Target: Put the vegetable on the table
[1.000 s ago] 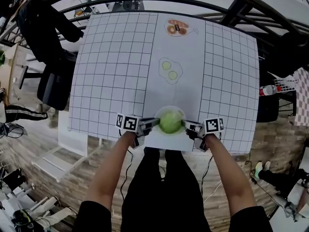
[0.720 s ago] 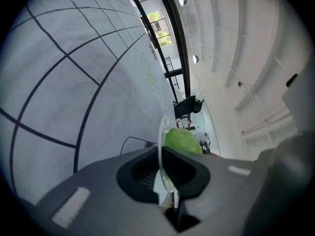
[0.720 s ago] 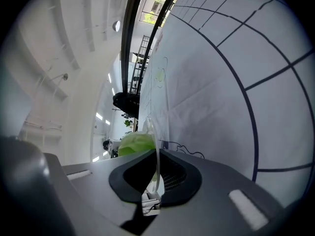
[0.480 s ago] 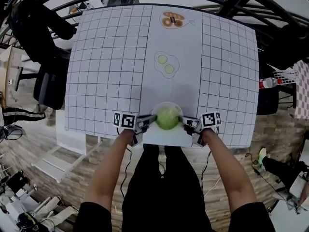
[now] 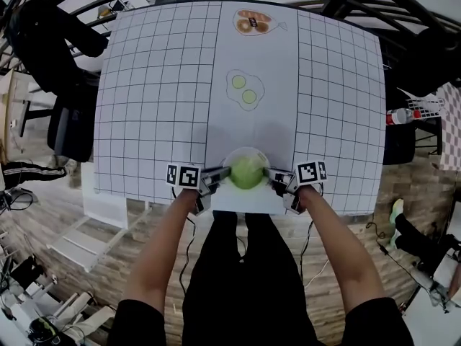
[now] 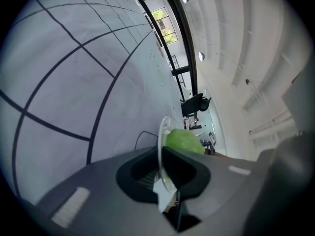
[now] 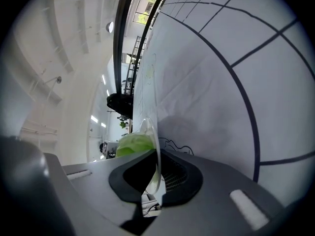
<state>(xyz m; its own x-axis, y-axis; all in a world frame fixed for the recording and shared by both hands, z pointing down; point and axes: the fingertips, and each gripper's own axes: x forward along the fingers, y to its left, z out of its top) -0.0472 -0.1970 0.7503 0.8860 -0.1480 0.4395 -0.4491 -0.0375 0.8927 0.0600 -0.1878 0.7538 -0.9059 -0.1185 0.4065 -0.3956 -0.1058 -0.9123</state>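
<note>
Head view shows the green vegetable (image 5: 246, 172) – round like a ball – sitting in a clear bowl (image 5: 246, 150). The bowl is right between the two claws, over the near edge of the table (image 5: 158, 85). I cannot tell if its bottom touches the table.

The left claw (image 5: 225, 171) pinches the bowl's rim on one side. The right claw (image 5: 268, 173) pinches the rim on the other side.

In the left gripper view, the left claw (image 6: 161, 168) has its jaws almost together, with only the thin rim of the bowl (image 6: 161, 132) squeezed between them. The vegetable (image 6: 184, 140) sits just past the jaws, a little to the right. In the right gripper view, the right claw (image 7: 156, 173) is the same – narrow jaws tight on the bowl (image 7: 152, 127). The vegetable (image 7: 133, 144) sits just past them, a little to the left.

Ahead of the claws, the white table top has dark lines making squares on both sides and a plain strip down the middle. On that strip, ahead of the bowl, lies a flat shape with two green rounds (image 5: 245, 91). Far ahead, near the far edge, lies another shape with orange rounds (image 5: 253, 22).

Well to the left of the left claw, a black chair (image 5: 68, 125) stands beside the table. Well to the right of the right claw, a bottle (image 5: 403, 115) shows past the table edge. Behind the claws are the person's bare arms (image 5: 162, 244) and a wooden floor (image 5: 86, 215).
</note>
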